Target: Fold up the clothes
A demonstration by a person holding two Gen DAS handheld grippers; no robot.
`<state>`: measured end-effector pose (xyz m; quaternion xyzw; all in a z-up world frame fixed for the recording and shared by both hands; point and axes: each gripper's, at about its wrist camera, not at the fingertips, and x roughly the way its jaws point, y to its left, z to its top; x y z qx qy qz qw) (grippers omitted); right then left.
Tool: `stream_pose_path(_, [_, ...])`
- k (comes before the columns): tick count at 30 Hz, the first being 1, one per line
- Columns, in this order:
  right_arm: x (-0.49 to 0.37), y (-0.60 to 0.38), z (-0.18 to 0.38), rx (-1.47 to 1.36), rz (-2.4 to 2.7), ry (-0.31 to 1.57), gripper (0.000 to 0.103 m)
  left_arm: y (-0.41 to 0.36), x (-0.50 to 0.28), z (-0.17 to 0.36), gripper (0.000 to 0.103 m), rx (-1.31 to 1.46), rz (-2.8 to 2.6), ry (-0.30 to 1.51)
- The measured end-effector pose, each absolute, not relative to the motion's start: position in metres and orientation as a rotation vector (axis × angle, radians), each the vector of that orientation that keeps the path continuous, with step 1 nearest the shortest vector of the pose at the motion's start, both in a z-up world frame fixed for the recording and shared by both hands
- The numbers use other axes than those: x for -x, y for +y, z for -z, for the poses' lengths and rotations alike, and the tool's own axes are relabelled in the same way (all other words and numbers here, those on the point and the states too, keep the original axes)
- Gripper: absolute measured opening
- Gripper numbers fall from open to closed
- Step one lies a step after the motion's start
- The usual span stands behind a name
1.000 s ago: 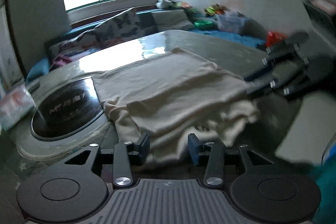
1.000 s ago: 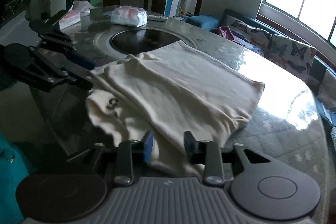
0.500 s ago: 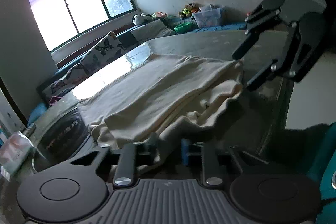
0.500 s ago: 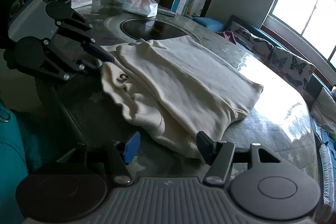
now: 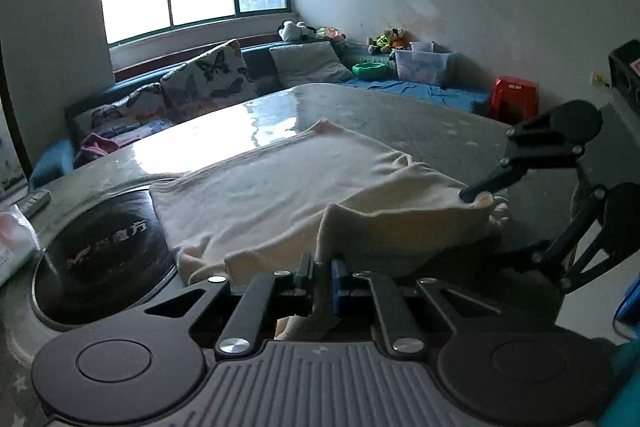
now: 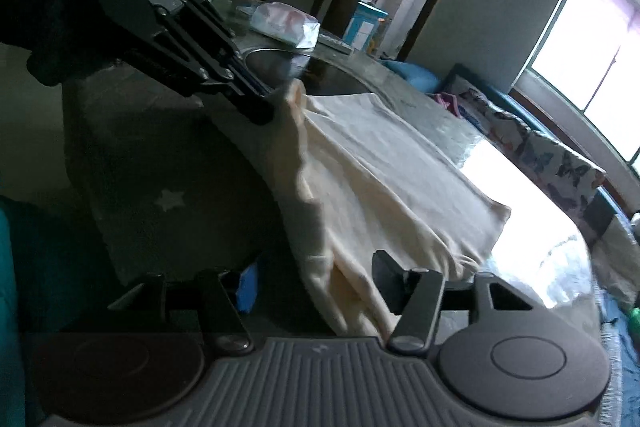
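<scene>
Mid-fold at the table: your left gripper is clamped on the near edge of the cream shirt, which lies partly doubled over on the glass. Your right gripper stands wide apart astride the other near corner (cloth between the fingers, not yet pinched, it seems). The final folds remain. The shirt's near hem is cut off behind both grippers, and dim light blurs its layers.

The shirt is cream, the cushion white with butterflies, the stool red, the bowl green.
</scene>
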<state>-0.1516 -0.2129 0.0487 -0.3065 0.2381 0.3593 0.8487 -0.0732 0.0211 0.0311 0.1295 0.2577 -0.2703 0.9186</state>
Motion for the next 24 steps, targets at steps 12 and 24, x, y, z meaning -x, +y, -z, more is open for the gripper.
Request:
stream_pose_path(12, [0.091, -0.219, -0.069, 0.388, -0.829, 0.676, 0.013, 0.026, 0.068, -0.025, 0.019, -0.323, 0.595, 0.541])
stream_pose_path(24, [0.081, -0.225, -0.083, 0.288, -0.818, 0.685, 0.012, 0.031, 0.089, -0.011, 0.040, -0.502, 0.627, 0.506])
